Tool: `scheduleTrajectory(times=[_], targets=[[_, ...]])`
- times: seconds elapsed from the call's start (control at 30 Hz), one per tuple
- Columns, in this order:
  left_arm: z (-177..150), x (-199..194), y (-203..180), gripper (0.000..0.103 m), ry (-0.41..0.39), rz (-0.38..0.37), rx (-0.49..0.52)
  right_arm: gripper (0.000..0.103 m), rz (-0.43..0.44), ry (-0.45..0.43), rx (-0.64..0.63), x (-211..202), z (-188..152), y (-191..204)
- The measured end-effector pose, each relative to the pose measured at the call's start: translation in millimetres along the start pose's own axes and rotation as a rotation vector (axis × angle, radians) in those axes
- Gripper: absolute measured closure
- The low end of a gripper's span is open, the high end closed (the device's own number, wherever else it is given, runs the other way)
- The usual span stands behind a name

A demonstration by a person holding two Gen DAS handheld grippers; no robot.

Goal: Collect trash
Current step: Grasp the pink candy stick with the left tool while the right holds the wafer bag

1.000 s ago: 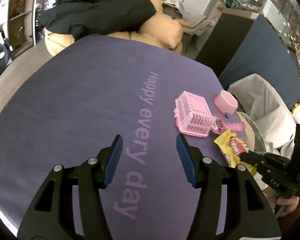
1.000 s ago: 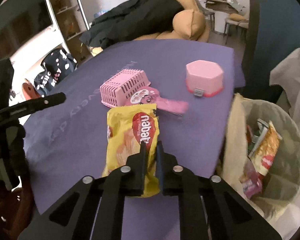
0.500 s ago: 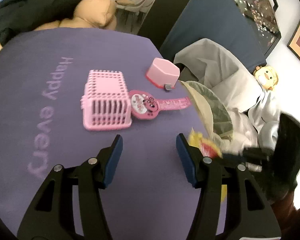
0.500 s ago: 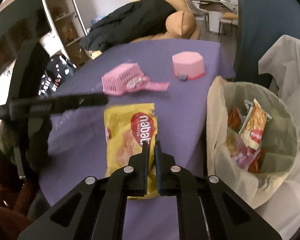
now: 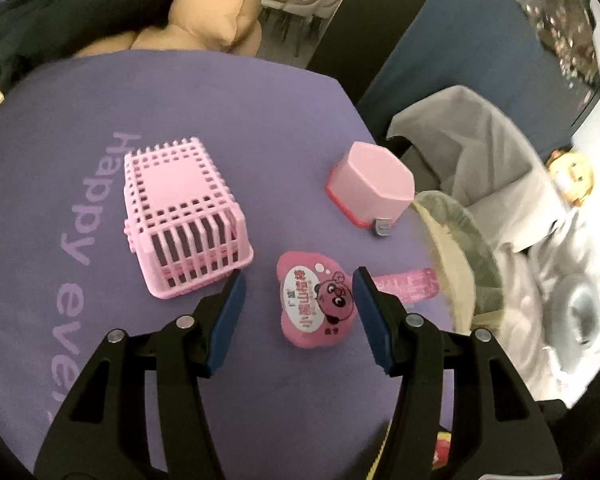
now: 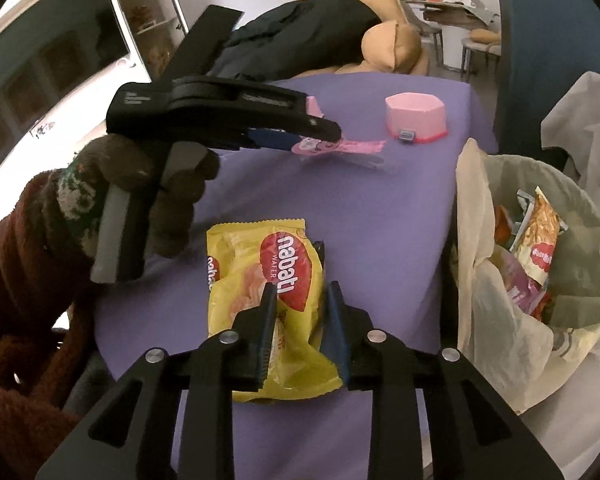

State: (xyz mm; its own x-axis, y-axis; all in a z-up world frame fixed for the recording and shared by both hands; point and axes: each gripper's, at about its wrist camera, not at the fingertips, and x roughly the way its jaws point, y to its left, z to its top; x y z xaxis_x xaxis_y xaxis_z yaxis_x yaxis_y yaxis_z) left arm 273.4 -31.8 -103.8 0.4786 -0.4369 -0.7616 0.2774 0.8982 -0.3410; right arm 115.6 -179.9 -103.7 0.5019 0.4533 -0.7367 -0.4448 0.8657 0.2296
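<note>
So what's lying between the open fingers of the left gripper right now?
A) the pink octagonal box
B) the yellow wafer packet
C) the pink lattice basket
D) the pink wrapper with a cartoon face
D: in the left wrist view the left gripper stands open around the pink wrapper with a cartoon face. The pink lattice basket lies to its left and the pink octagonal box farther back.

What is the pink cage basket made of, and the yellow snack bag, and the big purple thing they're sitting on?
The pink basket looks like hard moulded plastic: stiff bars, a slight sheen. The yellow snack bag seems to be thin glossy plastic film: it crinkles and shines, with printed lettering. The purple cover looks like soft matte cloth or foam, with no shine and pale printed words; which of the two I can't tell.
</note>
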Motion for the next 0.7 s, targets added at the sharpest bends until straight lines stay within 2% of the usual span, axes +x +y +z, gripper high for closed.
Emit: scheduleTrajectory(times=[0.07, 0.1, 0.13, 0.2, 0.47, 0.7], targets=[[-1, -1, -4, 0.056, 0.006, 0.035, 0.007, 0.073, 0.007, 0.000, 0.002, -1, -1, 0], [-1, -1, -4, 0.069, 0.010, 0.037, 0.004, 0.072, 0.011, 0.001, 0.001, -2, -2, 1], [-1, -1, -3, 0.078, 0.015, 0.020, -0.004, 0.071, 0.012, 0.002, -0.001, -2, -2, 1], [-3, -5, -2, 0.084, 0.012, 0.017, -0.005, 0.070, 0.009, 0.005, -0.008, -3, -4, 3], [-15, -33, 10, 0.091, -0.009, 0.011, 0.026, 0.068, 0.024, 0.046, 0.016, -1, 1, 2], [-29, -56, 35, 0.091, -0.026, 0.018, -0.016, 0.068, 0.039, 0.081, -0.037, 9, 12, 6]])
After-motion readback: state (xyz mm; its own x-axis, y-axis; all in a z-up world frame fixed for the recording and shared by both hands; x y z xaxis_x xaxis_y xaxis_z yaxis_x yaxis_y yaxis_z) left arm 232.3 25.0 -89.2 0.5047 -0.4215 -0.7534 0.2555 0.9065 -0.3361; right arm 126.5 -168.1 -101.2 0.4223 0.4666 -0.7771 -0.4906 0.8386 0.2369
